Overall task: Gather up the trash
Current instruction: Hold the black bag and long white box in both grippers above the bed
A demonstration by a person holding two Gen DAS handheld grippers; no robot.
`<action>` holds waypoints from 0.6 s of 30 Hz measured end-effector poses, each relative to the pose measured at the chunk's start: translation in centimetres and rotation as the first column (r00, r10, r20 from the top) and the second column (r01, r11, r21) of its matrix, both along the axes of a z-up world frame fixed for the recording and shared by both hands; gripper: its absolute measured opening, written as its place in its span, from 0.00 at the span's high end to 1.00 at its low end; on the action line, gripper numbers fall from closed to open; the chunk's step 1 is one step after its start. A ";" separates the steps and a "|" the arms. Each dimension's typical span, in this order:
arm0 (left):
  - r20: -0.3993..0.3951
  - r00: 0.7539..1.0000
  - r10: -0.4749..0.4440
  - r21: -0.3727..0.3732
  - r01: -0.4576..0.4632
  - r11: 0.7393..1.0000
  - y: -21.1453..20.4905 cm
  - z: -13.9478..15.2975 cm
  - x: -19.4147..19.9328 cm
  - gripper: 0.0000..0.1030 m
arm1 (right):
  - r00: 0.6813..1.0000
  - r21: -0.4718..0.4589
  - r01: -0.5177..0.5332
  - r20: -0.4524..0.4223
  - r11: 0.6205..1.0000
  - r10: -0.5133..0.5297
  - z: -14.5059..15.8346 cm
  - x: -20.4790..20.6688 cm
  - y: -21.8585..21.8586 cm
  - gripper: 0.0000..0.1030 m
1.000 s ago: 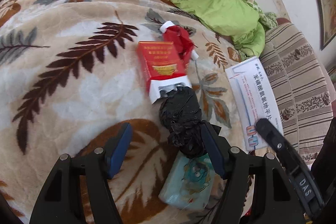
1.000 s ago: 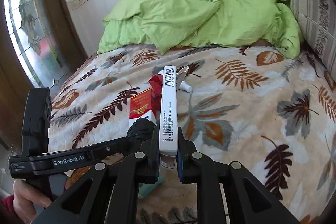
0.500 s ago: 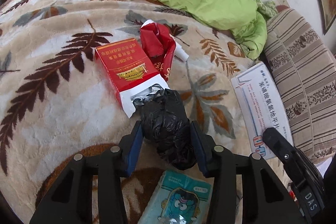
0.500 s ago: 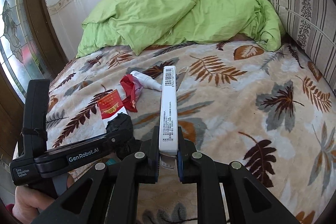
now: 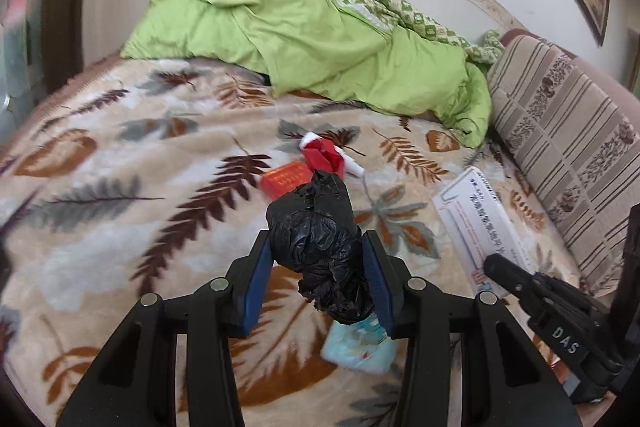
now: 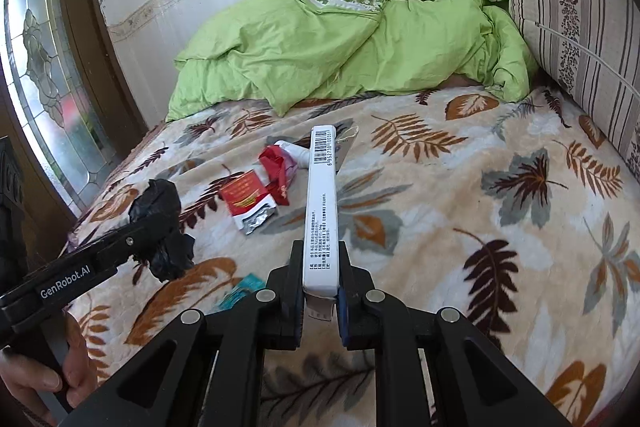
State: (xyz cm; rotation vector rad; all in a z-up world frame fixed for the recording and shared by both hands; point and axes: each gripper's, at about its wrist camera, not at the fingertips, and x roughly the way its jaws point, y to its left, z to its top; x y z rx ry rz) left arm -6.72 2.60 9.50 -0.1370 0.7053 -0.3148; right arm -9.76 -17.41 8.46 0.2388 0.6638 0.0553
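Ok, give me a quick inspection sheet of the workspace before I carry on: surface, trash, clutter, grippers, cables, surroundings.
Surface: leaf-print blanket on a bed.
Job's things: black bag, white box, red cigarette pack, red wrapper, white tube, teal packet.
Clutter: green duvet.
Grippers: left gripper shut on the black bag, lifted; right gripper shut on the white box.
Cables: nothing seen.
Surroundings: striped cushion, tiled wall, glazed door at left.

Black hand-held gripper point(image 5: 318, 277), blue pads point(image 5: 256, 277), silver screws, white lettering
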 end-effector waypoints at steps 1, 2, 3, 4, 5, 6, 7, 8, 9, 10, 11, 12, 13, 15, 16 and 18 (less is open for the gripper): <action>0.006 1.000 0.020 -0.003 -0.020 1.000 0.3 0.2 -0.7 0.58 | 1.000 0.003 -0.005 0.002 1.000 0.005 0.1 -0.4 0.2 0.87; 0.005 1.000 0.027 -0.010 -0.027 1.000 0.7 0.3 -1.5 0.58 | 1.000 0.003 -0.010 0.005 1.000 0.010 0.1 -0.8 0.3 0.87; 0.004 1.000 0.026 -0.002 -0.026 1.000 1.0 0.3 -2.2 0.58 | 1.000 0.005 -0.017 0.006 1.000 0.017 0.1 -1.3 0.4 0.87; 0.012 0.999 0.036 0.016 -0.036 0.999 1.2 0.3 -3.0 0.58 | 1.000 0.009 -0.024 0.006 1.000 0.024 0.1 -1.6 0.5 0.87; 0.026 0.998 0.058 0.038 -0.059 0.998 1.4 0.2 -3.8 0.57 | 1.000 0.009 -0.030 0.005 1.000 0.030 0.1 -1.9 0.6 0.87; 0.032 0.997 0.074 0.047 -0.076 0.996 1.7 0.0 -4.3 0.57 | 0.999 0.006 -0.038 0.003 0.999 0.038 0.0 -2.2 0.8 0.87; 0.035 0.994 0.100 0.045 -0.101 0.994 1.9 -0.2 -4.6 0.57 | 0.999 0.001 -0.046 -0.002 0.999 0.046 -0.2 -2.3 1.0 0.87; 0.028 0.992 0.120 0.037 -0.121 0.992 2.1 -0.5 -4.6 0.57 | 0.999 -0.005 -0.054 -0.006 0.999 0.054 -0.3 -2.3 1.2 0.87; 0.011 0.991 0.132 0.026 -0.133 0.991 2.3 -0.8 -4.4 0.57 | 0.998 -0.016 -0.060 -0.009 0.998 0.060 -0.4 -2.3 1.4 0.87; -0.003 0.991 0.136 0.021 -0.136 0.991 2.2 -1.2 -4.1 0.57 | 0.998 -0.023 -0.062 -0.011 0.998 0.061 -0.4 -2.2 1.6 0.87; -0.004 0.990 0.138 0.036 -0.138 0.990 2.0 -1.6 -3.8 0.57 | 0.998 -0.025 -0.063 -0.012 0.998 0.063 -0.5 -2.1 1.7 0.87; -0.001 0.990 0.143 0.067 -0.142 0.988 1.7 -2.0 -3.5 0.57 | 0.998 -0.023 -0.067 -0.017 0.998 0.066 -0.6 -1.9 1.8 0.87; -0.004 0.990 0.144 0.085 -0.144 0.986 1.4 -2.3 -3.2 0.57 | 0.997 -0.024 -0.068 -0.022 0.997 0.068 -0.8 -1.7 1.9 0.87; -0.014 0.989 0.144 0.098 -0.142 0.985 1.0 -2.7 -2.5 0.57 | 0.997 -0.030 -0.076 -0.034 0.997 0.075 -1.1 -1.3 2.3 0.87; -0.014 0.989 0.145 0.106 -0.143 0.984 0.9 -2.9 -2.3 0.57 | 0.996 -0.032 -0.081 -0.038 0.996 0.080 -1.2 -1.2 2.5 0.87; -0.010 0.990 0.142 0.123 -0.140 0.982 0.5 -3.1 -1.9 0.57 | 0.995 -0.044 -0.093 -0.042 0.995 0.091 -1.3 -0.9 3.0 0.87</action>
